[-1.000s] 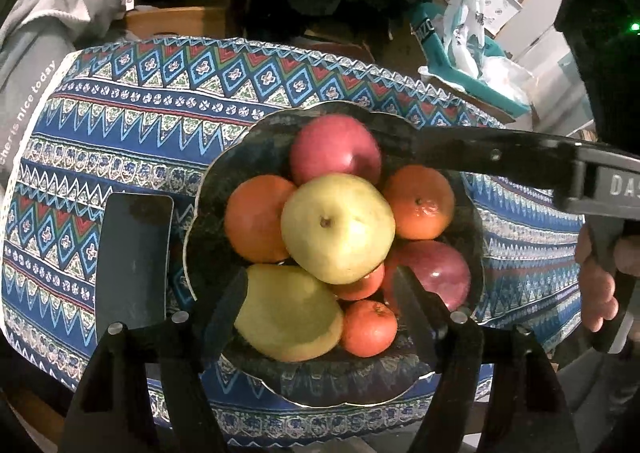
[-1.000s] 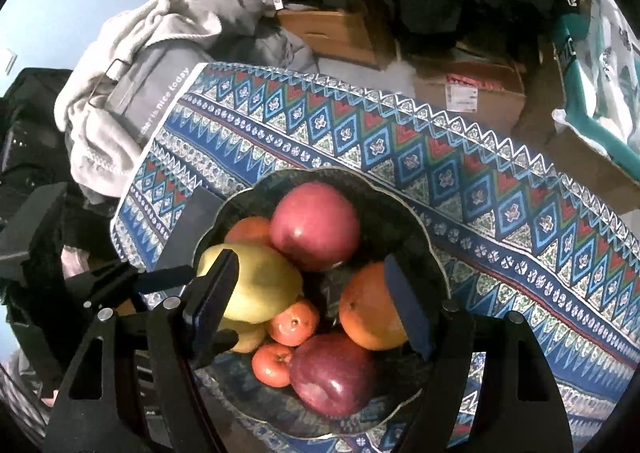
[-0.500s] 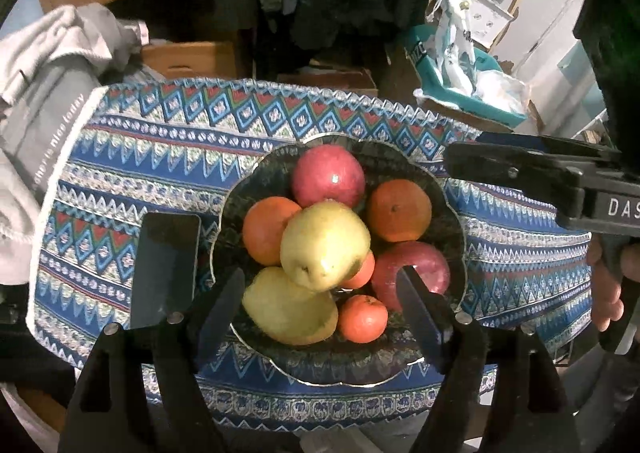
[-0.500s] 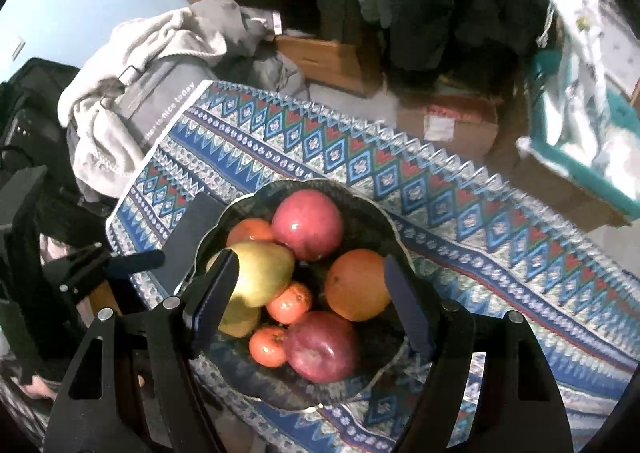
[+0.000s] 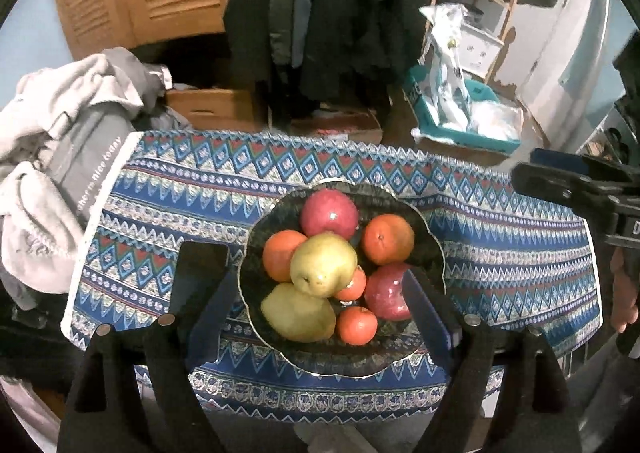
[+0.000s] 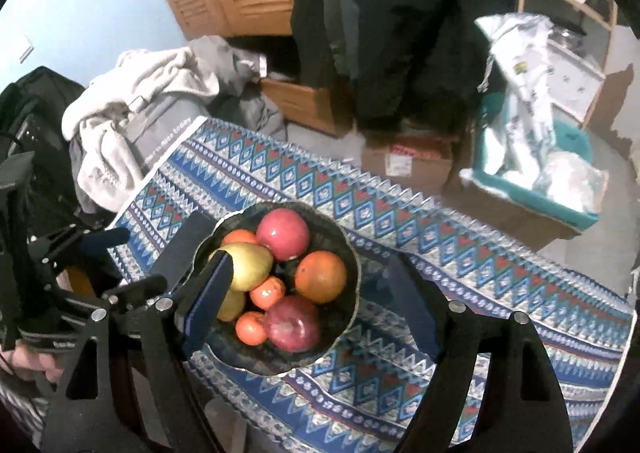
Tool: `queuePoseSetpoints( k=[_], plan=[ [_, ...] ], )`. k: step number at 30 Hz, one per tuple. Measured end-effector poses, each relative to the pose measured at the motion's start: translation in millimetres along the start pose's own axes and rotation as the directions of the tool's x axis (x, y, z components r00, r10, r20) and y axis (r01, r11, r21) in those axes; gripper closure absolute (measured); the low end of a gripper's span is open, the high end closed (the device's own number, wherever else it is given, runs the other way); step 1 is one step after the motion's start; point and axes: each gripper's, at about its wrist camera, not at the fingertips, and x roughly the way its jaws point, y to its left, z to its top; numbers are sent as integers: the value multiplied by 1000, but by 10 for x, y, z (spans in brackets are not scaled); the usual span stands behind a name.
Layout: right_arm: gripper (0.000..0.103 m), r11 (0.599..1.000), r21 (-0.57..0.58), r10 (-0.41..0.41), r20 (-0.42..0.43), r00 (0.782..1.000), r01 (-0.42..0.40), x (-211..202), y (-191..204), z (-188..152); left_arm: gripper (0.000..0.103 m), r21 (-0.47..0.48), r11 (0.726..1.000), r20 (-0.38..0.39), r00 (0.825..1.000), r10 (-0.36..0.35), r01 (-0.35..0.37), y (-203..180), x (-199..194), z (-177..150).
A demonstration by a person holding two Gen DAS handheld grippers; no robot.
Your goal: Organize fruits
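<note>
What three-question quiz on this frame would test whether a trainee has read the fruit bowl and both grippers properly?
1. True or false: the left gripper is shut on a pear.
2. How many red apples lie in the dark bowl?
3. Multiple choice: which fruit sits on top of the pile? A) the yellow pear B) the small tangerine C) the far red apple

Key
1. False. Its jaws stand wide apart with nothing between them, and the right gripper is open too.
2. Two: the far one and the near red apple.
3. A. It rests on the other fruit in the middle of the bowl.
</note>
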Motion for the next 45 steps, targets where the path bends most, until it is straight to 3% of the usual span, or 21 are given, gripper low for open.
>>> queuePoseSetpoints(
  k=[12, 23, 45],
  plan=[
    [20, 1000, 5, -31, 102, 994, 31, -497, -58, -113, 12, -19, 998, 102, 993, 60, -58, -39, -406, 1],
    [19, 996, 8, -84, 176, 981, 84, -780, -136, -214, 2, -27, 991, 188, 973, 136, -133, -132, -678, 50],
    [19, 992, 38, -126, 202, 971, 121, -923, -345, -405, 2, 12, 986, 185, 969, 161, -166, -379, -663, 80]
  ],
)
